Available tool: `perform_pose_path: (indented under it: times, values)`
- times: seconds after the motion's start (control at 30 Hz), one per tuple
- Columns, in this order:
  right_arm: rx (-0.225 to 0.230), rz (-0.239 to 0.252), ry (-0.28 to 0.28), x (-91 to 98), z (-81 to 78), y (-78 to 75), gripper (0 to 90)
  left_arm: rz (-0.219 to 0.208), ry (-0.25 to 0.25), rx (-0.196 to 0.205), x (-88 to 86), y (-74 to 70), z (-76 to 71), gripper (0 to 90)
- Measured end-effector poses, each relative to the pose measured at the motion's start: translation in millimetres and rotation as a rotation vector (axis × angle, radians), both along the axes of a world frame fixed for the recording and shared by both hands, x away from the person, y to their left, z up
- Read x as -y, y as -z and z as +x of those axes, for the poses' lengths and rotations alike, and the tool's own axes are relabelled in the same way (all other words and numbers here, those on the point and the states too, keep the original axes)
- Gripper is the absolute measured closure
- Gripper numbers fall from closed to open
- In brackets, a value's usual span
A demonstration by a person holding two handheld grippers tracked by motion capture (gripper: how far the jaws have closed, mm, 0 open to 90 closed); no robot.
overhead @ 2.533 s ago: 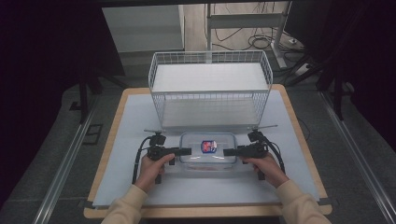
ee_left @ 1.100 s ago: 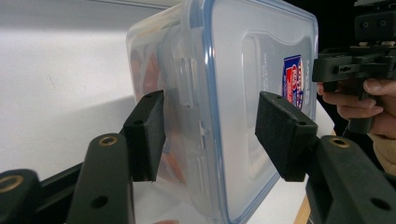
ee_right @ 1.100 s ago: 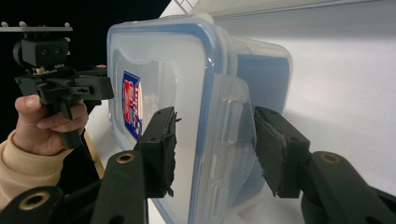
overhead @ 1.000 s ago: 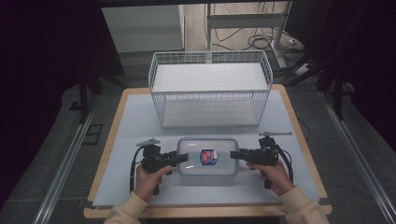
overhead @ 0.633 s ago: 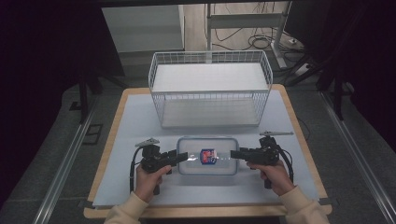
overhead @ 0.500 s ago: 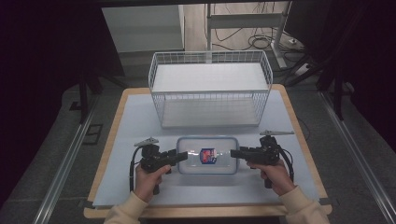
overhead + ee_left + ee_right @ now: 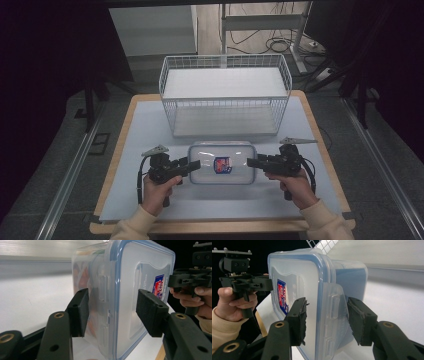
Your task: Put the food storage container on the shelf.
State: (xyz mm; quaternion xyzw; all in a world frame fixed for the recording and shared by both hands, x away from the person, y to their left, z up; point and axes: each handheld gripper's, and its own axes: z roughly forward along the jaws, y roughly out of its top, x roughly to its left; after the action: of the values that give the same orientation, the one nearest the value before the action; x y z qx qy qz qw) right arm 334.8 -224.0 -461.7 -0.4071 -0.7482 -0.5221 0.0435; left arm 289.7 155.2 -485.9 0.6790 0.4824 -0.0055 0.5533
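A clear plastic food container (image 7: pixel 220 162) with a blue-rimmed lid and a red-and-blue label lies flat on the near half of the white mat (image 7: pixel 135 135). My left gripper (image 7: pixel 195 164) is shut on the container's left end, one pad on the base and one on the lid (image 7: pixel 125 290). At the opposite end my right gripper (image 7: pixel 250 162) is shut over the clasp (image 7: pixel 334 305). Both grippers lie on their sides and point inward at each other. From these frames I cannot tell whether the container rests on the mat or hangs just above it.
A white wire basket (image 7: pixel 225 112) with a white floor stands just beyond the container, its open top facing up. The mat lies on a wooden table whose front edge (image 7: pixel 220 227) runs close to the person's sleeves. Dark floor and rails surround the table.
Since 2.5 s ago the container and both grippers have come slightly nearer the person. Over the last second nothing has visibly moved.
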Motion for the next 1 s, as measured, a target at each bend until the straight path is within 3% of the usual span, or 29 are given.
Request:
perform_pose_path:
  times: [0.2,0.47,1.0]
  values:
    - [0.016,0.009,0.003,-0.3,-2.1,-6.2,51.4,0.002,-0.003,0.027,-0.5,-8.4,-1.8,45.2]
    - [0.071,0.011,0.005,-0.2,-4.9,-22.7,51.4,-0.007,-0.006,0.068,-0.5,-23.5,-1.4,45.3]
    - [0.121,0.008,-0.003,-5.5,4.4,-49.6,51.5,-0.025,-0.007,0.087,-6.5,-46.6,9.0,45.3]
